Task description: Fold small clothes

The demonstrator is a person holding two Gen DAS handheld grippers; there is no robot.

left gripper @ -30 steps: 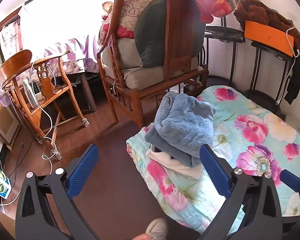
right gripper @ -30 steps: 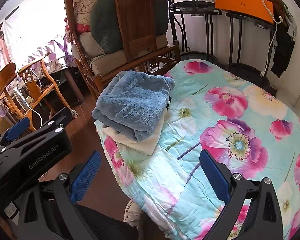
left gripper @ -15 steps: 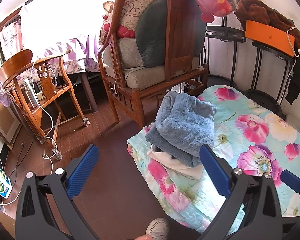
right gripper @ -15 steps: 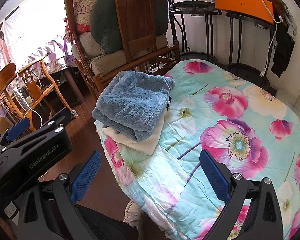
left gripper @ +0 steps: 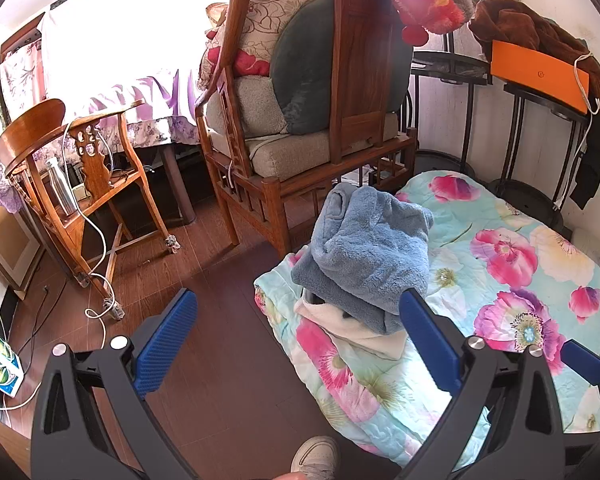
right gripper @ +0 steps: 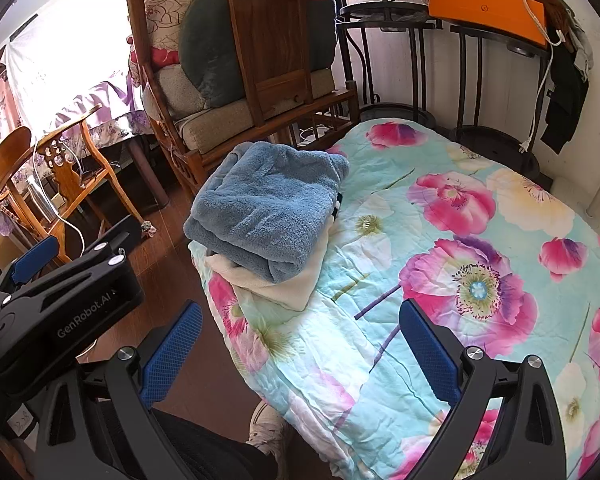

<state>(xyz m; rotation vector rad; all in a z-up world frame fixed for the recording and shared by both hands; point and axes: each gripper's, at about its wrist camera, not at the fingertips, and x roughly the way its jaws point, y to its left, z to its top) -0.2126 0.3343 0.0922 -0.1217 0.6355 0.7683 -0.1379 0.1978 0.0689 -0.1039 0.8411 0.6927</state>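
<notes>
Flowery blanket (right gripper: 440,208) holds a folded blue top (right gripper: 268,204) on a cream one (right gripper: 284,286), maybe done. Both claws, left (left gripper: 296,336) and right (right gripper: 300,344), are spread wide, holding nothing; next needs another piece.

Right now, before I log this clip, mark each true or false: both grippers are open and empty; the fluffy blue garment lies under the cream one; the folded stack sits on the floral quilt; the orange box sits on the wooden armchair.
1. Left gripper and right gripper are open and empty. True.
2. The fluffy blue folded garment lies under the cream folded garment. False: blue is on top.
3. The stack sits on the floral quilt. True.
4. The flat orange box sits on the wooden armchair. False: it rests on a black metal stand.
</notes>
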